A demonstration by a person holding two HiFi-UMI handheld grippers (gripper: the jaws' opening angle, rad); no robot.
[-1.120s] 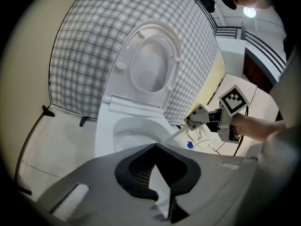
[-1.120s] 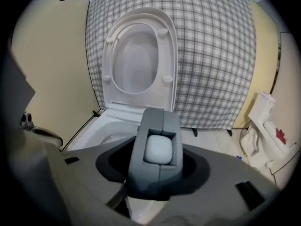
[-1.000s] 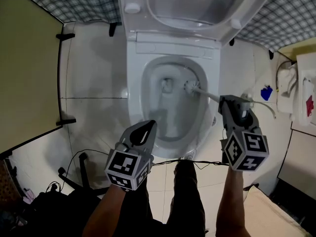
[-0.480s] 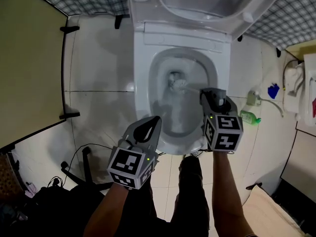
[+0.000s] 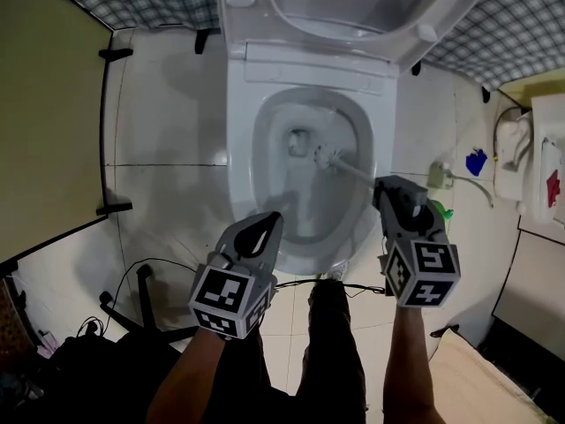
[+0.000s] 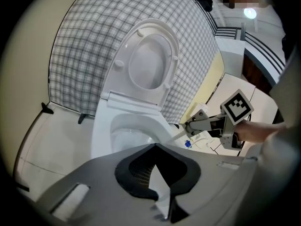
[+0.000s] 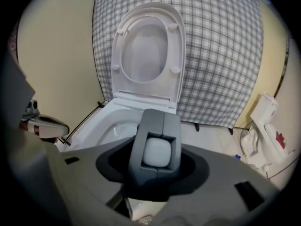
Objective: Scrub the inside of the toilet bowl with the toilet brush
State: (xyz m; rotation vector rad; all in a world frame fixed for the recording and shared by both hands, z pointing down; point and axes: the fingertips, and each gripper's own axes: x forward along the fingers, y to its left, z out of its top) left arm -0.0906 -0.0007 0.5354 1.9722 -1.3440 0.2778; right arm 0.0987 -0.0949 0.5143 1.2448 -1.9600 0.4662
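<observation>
The white toilet stands with its lid raised. The toilet brush's head rests inside the bowl, right of the drain hole. Its thin handle slants down-right into my right gripper, which is shut on it over the bowl's right rim. In the right gripper view the handle's white end sits clamped between the grey jaws. My left gripper hovers at the bowl's near-left rim, jaws together and empty. The left gripper view shows the right gripper beside the bowl.
A green bottle, a hose fitting and a blue object lie on the floor right of the toilet. A white unit stands further right. A beige partition closes the left side. Cables lie at lower left.
The right gripper swung left with the brush, carrying its head from the bowl's right side to the drain, then drew back right. The left gripper held still.
</observation>
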